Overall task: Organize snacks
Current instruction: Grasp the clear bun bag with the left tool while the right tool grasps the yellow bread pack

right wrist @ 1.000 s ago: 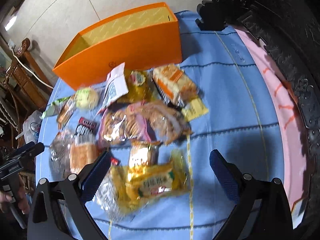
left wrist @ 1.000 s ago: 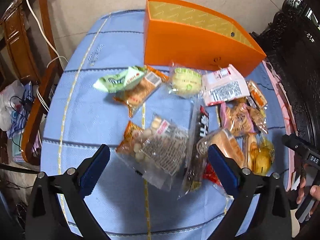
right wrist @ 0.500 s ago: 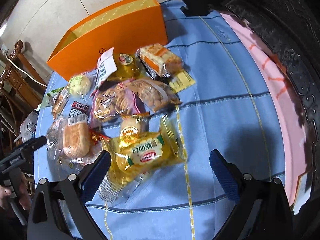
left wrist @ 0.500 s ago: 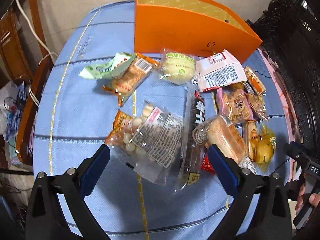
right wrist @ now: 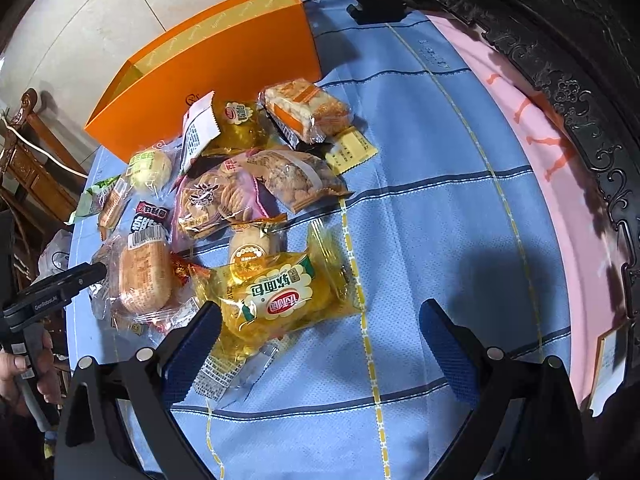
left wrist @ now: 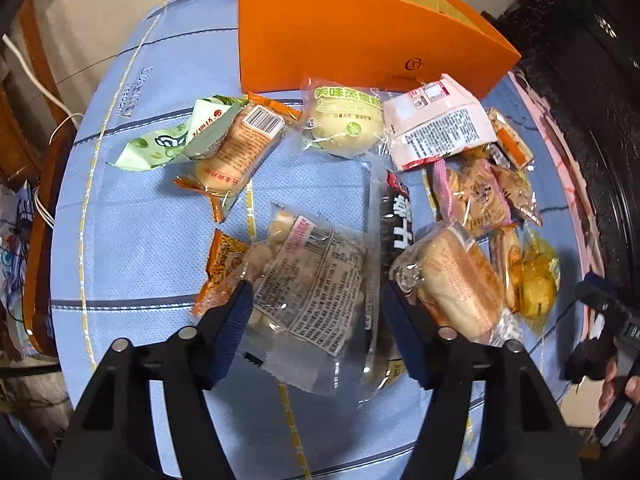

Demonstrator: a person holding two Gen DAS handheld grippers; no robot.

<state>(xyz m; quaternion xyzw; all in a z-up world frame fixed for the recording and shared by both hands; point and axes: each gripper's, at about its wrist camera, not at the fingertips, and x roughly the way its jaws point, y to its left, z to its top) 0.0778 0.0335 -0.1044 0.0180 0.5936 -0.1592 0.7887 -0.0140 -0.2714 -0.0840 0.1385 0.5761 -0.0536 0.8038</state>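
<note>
Several wrapped snacks lie in a heap on a blue cloth before an open orange box point(left wrist: 360, 44), which also shows in the right wrist view point(right wrist: 208, 76). My left gripper point(left wrist: 320, 328) is open, its jaws on either side of a clear bag of small round snacks point(left wrist: 308, 280), low over it. A wrapped bread point(left wrist: 456, 280) lies right of it. My right gripper point(right wrist: 320, 344) is open and empty, its left finger point(right wrist: 192, 344) beside a yellow bread packet point(right wrist: 280, 300).
The blue tablecloth point(right wrist: 440, 220) has bare room on the right side. A dark carved chair back point(right wrist: 560, 40) and pink edge point(right wrist: 560, 184) border the right. Wooden chairs point(left wrist: 36, 160) stand on the left. The other gripper shows in each view's side.
My left gripper has dropped lower over the clear bag and its jaws have narrowed around it. My right gripper has moved closer to the yellow packet, still wide open.
</note>
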